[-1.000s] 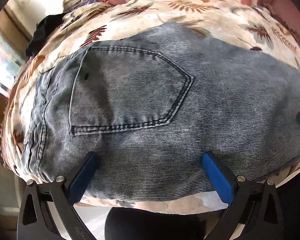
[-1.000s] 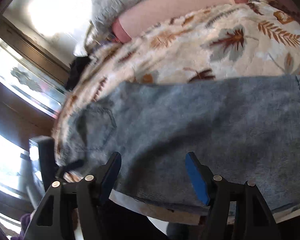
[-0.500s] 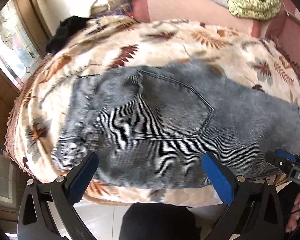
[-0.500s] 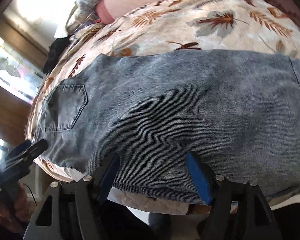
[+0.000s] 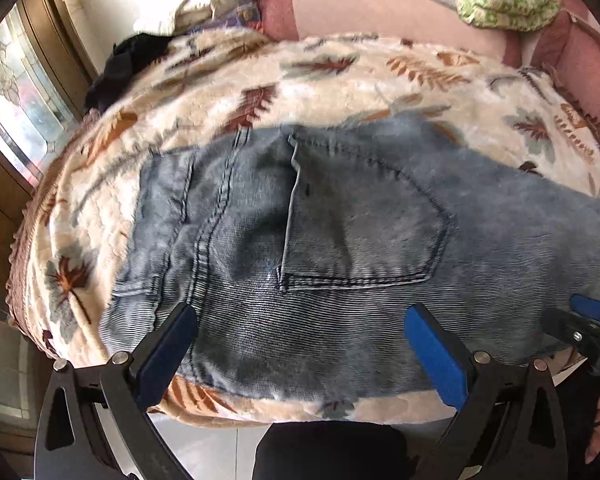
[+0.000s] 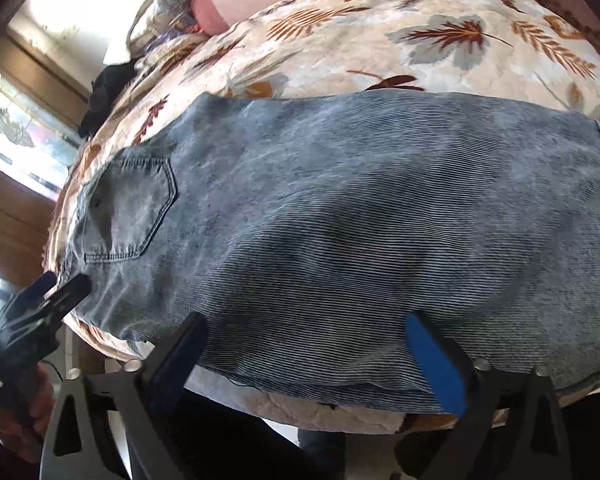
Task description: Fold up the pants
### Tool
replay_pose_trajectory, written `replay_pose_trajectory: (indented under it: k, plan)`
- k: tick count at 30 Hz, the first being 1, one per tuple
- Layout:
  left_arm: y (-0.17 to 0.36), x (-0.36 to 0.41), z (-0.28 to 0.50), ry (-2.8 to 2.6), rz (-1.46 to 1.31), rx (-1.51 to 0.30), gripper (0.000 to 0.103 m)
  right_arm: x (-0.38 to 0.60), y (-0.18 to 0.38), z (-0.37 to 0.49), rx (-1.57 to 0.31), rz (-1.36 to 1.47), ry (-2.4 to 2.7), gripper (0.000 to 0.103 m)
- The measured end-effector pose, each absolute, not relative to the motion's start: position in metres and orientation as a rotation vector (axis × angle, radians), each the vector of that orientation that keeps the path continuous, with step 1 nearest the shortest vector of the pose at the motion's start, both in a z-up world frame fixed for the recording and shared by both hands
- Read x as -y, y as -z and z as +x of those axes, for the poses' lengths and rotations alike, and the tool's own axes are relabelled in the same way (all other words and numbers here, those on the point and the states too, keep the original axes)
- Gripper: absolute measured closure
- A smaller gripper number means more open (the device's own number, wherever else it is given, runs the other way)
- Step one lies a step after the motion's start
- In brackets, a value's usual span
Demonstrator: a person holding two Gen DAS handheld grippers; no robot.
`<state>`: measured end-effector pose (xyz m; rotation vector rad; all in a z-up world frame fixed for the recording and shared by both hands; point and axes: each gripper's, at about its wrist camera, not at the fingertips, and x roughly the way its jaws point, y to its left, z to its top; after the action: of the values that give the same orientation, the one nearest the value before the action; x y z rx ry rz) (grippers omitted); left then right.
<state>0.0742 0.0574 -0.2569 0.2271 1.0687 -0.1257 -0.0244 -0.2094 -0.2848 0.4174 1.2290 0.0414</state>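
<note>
Jeans (image 5: 340, 248) flat on the leaf-print bed cover (image 5: 340, 80), mid-frame, pocket up. Likely heavy, limp, grippy denim; best pinched at the thick waistband, left of frame. Left tool (image 5: 300, 344) apart, empty; right tool (image 6: 304, 352) opening, nothing clamped.

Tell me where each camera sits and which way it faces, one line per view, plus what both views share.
Left wrist: on the left gripper, angled down at the jeans' waistband end; right gripper at right edge.
Right wrist: on the right gripper, its jaws opening, angled down at the legs; left gripper and hand at left.
Shared: jeans, back pocket, leaf-print blanket.
</note>
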Motion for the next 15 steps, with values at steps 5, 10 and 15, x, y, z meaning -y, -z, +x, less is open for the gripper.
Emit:
replay_pose_trajectory:
  k: [5,10,15]
  plan:
    - [0.286,-0.056,0.09,0.095,0.236,-1.132,0.0,0.203,0.287,-0.021,-1.248,0.377,-0.04,0.0]
    - [0.291,-0.051,0.092,0.086,0.244,-1.114,0.0,0.21,0.288,-0.02,-1.257,0.422,-0.065,0.0]
    - [0.291,-0.052,0.095,0.078,0.229,-1.129,0.0,0.219,0.288,-0.02,-1.248,0.475,-0.092,0.0]
